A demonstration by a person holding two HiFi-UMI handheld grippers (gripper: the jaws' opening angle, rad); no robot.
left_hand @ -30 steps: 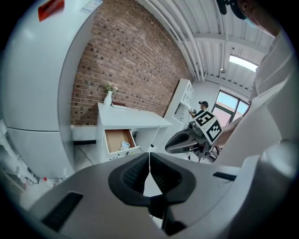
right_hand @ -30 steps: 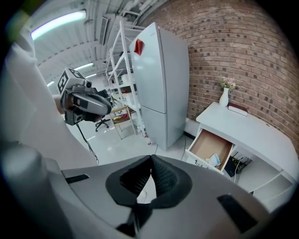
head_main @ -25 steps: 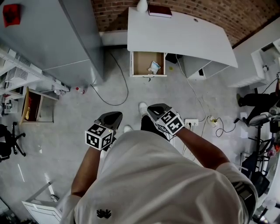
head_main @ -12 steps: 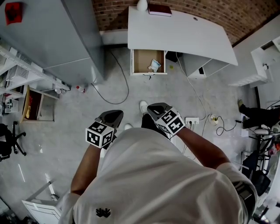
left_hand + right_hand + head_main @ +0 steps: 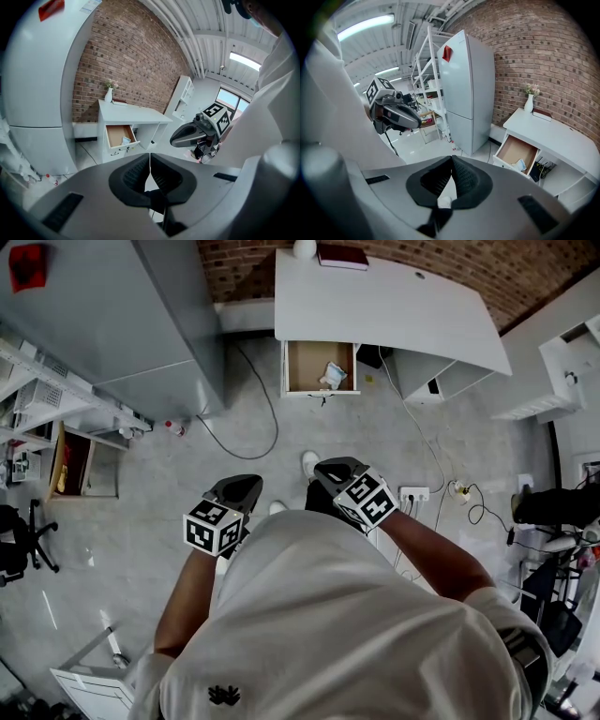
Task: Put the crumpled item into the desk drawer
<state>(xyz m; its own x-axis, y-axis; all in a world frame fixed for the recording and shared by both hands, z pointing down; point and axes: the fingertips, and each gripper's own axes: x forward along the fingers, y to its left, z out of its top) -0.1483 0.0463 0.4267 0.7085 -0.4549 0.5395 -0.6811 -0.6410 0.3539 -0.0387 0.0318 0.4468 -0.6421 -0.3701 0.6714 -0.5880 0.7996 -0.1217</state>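
A crumpled whitish item (image 5: 332,376) lies inside the open wooden drawer (image 5: 307,367) of the white desk (image 5: 384,306), far ahead of me. It shows too in the left gripper view as the crumpled item (image 5: 125,140) and in the right gripper view as the crumpled item (image 5: 520,164). My left gripper (image 5: 246,490) and right gripper (image 5: 331,471) hang close to my body, well away from the desk. Both are shut with nothing between the jaws. Each gripper sees the other: the right gripper (image 5: 187,136) and the left gripper (image 5: 405,120).
A grey refrigerator (image 5: 141,315) stands left of the desk. A vase (image 5: 304,249) and a book (image 5: 342,259) sit on the desk's far edge. Cables and a power strip (image 5: 413,494) lie on the floor at right. Shelving (image 5: 56,409) lines the left.
The view has shifted slightly; both grippers stay near my body. The dark shape at the right edge has moved lower. The drawer and the item in it are unchanged.
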